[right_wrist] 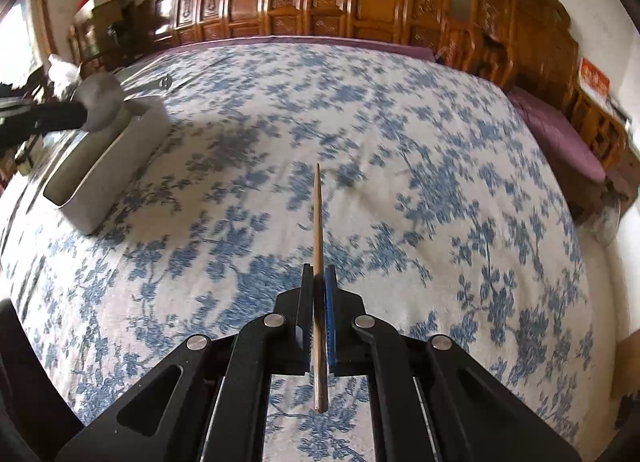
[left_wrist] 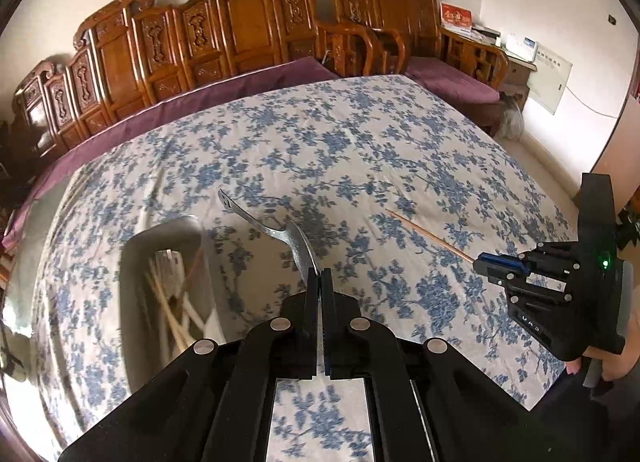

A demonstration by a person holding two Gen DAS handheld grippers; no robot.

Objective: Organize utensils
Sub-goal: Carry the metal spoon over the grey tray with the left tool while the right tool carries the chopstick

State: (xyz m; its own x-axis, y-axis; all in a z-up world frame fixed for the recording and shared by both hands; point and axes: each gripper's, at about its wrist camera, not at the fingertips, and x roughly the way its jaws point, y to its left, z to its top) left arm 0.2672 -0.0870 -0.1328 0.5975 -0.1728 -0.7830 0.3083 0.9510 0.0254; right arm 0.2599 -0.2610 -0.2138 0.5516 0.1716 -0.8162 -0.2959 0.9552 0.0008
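One white holder on the flowered worktop contains several chopsticks. Left gripper fingers clamp a metal spoon; right gripper fingers pinch one chopstick.

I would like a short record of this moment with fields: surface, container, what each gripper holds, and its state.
surface: table under a white cloth with blue flowers
container: grey rectangular utensil box, pale sticks inside, stands on the cloth
left gripper: shut on the bowl of a grey metal spoon, handle pointing away
right gripper: shut on a thin wooden chopstick, tip forward
spoon position: above the box's far end in the right wrist view
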